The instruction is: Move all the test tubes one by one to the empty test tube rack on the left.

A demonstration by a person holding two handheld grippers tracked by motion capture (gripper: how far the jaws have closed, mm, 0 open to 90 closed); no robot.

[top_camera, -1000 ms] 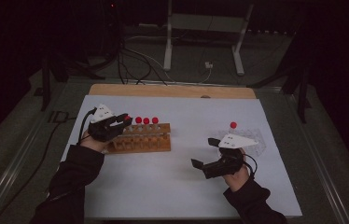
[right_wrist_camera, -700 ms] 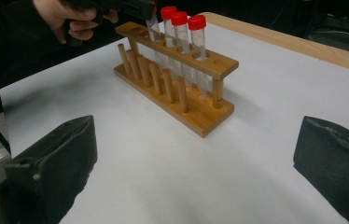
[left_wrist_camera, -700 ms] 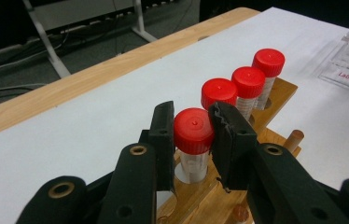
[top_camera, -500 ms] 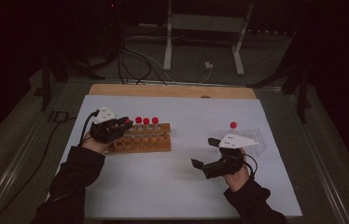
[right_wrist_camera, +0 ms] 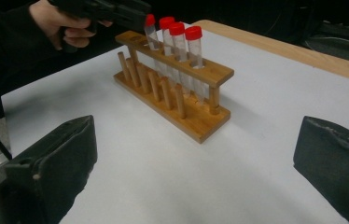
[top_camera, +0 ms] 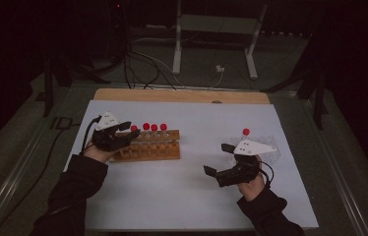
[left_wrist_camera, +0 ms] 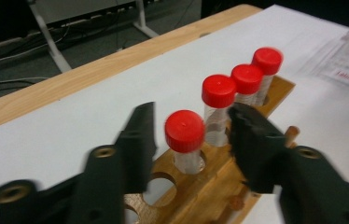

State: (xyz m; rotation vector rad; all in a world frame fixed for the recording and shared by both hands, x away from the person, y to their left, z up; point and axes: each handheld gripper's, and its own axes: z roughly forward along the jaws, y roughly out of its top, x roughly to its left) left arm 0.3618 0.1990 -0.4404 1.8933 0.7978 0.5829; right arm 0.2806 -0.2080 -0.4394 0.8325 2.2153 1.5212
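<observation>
A white sheet (top_camera: 192, 191) is covering most of a table whose pale wooden top (top_camera: 182, 95) is showing as a strip along the far edge, and the room around it is lying in near darkness, with a grey floor, loose cables (top_camera: 138, 69) and the white legs of a metal stand (top_camera: 211, 44) showing beyond the table. A wooden test-tube rack (top_camera: 150, 146) is standing on the left half of the sheet, and four red-capped tubes (left_wrist_camera: 238, 88) are sitting upright in a row in its holes; at least two holes at the near end in the left gripper view are staying empty. A fifth red-capped tube (top_camera: 245, 132) is standing well apart on the right, at a clear plastic tray (top_camera: 269, 147) lying on the sheet. Two grippers are working here, one in each hand of a person in dark sleeves. The left gripper (left_wrist_camera: 189, 135) is hovering at the left end of the rack, and its jaws have just been opening: they are standing either side of the end tube (left_wrist_camera: 185, 140), with visible gaps between the pads and the tube, so the tube is sitting released in its hole. The right gripper (top_camera: 216, 160) is resting over bare sheet right of the rack and near the tray, its jaws spread wide and holding nothing.
</observation>
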